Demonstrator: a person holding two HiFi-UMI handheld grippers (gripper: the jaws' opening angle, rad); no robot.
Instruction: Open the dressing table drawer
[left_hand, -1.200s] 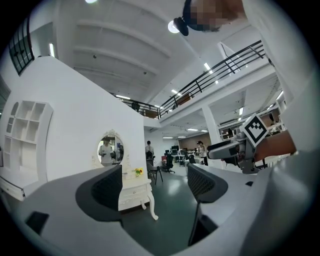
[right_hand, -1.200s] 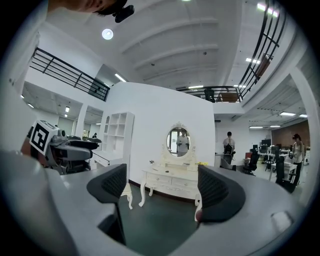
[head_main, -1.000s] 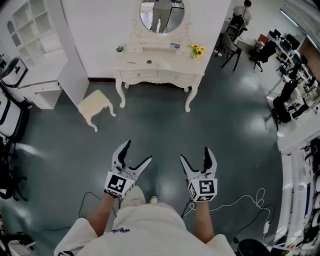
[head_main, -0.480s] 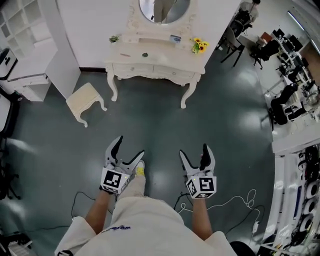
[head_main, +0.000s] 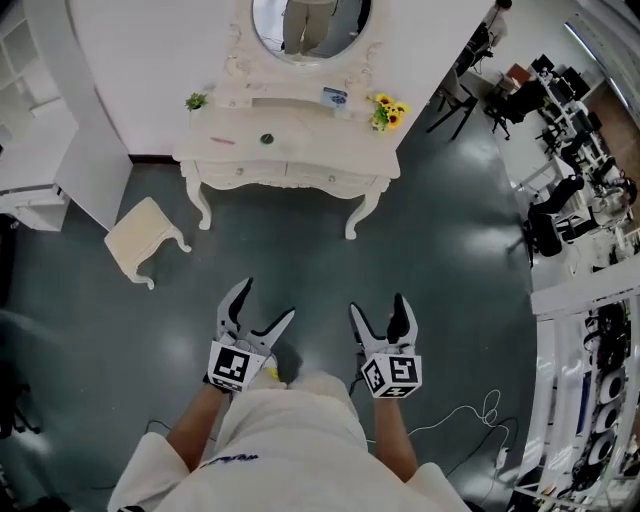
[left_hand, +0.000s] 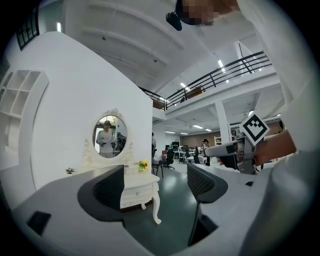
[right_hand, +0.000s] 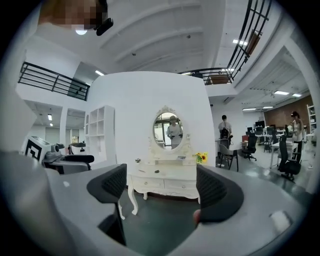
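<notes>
The dressing table (head_main: 320, 140) sits larger and further left in the head view than a second ago. The person is walking toward it, so this is approach only. Its drawers (head_main: 240, 171) (both shut) lie far ahead, well apart from the tools. The left tool (head_main: 266, 301) and right tool (head_main: 378, 306) both gape wide, empty.

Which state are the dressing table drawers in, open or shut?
Shut: both drawers sit flush with the front of the dressing table, and neither is pulled out.
</notes>
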